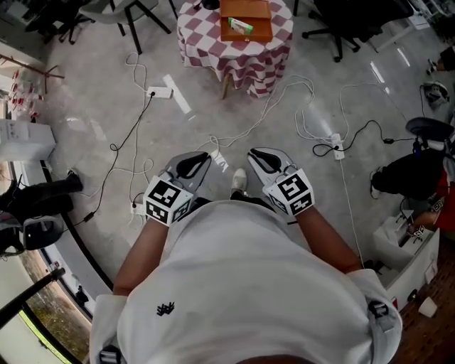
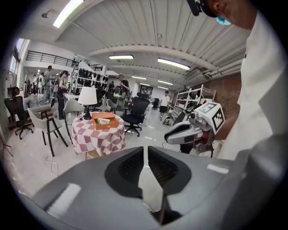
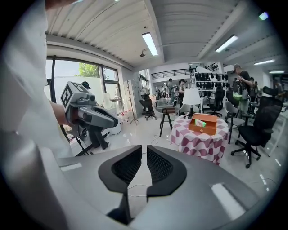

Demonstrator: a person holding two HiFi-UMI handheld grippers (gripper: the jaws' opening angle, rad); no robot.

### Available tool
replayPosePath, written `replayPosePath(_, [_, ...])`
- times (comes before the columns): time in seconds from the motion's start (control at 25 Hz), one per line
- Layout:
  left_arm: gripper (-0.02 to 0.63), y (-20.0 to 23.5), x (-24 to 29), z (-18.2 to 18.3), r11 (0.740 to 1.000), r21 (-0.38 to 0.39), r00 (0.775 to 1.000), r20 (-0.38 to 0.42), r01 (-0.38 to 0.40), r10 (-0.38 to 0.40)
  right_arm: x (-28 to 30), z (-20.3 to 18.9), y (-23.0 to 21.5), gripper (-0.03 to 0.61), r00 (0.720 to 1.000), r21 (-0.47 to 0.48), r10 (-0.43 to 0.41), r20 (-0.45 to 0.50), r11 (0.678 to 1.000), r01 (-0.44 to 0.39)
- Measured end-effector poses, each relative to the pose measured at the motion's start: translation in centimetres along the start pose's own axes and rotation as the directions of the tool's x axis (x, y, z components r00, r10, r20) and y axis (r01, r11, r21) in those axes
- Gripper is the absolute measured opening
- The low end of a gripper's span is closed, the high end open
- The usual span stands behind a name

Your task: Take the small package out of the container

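Observation:
An orange container [image 1: 246,19] sits on a round table with a red-and-white checked cloth [image 1: 234,50], far ahead of me across the floor. A small green package [image 1: 240,26] lies inside it. The container [image 2: 106,121] and package [image 2: 104,120] also show in the left gripper view, and the container [image 3: 202,124] and package [image 3: 200,121] in the right gripper view. My left gripper [image 1: 206,158] and right gripper [image 1: 254,153] are held side by side close to my chest, above the floor. Both point toward the table. Each gripper's jaws, left [image 2: 145,149] and right [image 3: 144,148], are shut with nothing between them.
Cables and power strips [image 1: 160,92] trail over the floor between me and the table. Office chairs [image 1: 348,25] stand around it, and a lamp [image 2: 87,98] stands on it. Bags and boxes [image 1: 409,178] lie at the right. People [image 2: 120,87] stand in the background.

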State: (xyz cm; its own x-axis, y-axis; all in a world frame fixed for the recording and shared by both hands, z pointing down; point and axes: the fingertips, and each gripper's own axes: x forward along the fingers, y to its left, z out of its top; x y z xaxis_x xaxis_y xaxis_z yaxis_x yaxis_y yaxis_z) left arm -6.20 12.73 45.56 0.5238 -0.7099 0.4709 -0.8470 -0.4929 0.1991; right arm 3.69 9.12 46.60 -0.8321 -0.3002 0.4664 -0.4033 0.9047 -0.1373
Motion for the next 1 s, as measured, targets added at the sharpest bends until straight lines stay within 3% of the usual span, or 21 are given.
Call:
replayPosePath(0.16, [0.058, 0.9, 4.7, 2.6, 1.0, 0.019, 1.0, -0.003, 0.022, -0.022, -0.2, -0.9, -5.0, 0.018, 0.999, 0.028, -0.039, -0.015, 0.999, 0.039])
replayPosePath(0.4, [0.059, 3.6, 8.8, 5.0, 0.998, 0.022, 0.998, -0.015, 0.063, -0.063, 1.1, -0.4, -9.2, 0.029, 0.996, 0.092, -0.086, -0.024, 0.992, 0.088])
replayPosePath(0.68, [0.06, 11.8, 14.5, 8.4, 0.992, 0.034, 0.993, -0.009, 0.121, -0.121, 4.6, 2.5, -15.1, 0.034, 0.981, 0.122, -0.188, -0.039, 0.974, 0.191])
replayPosePath(1.0, [0.062, 22.1, 22.1, 14.0, 0.948, 0.203, 0.969, -0.098, 0.243, -0.228, 9.7, 7.7, -20.6, 0.034, 0.948, 0.198, -0.315, -0.047, 0.927, 0.318])
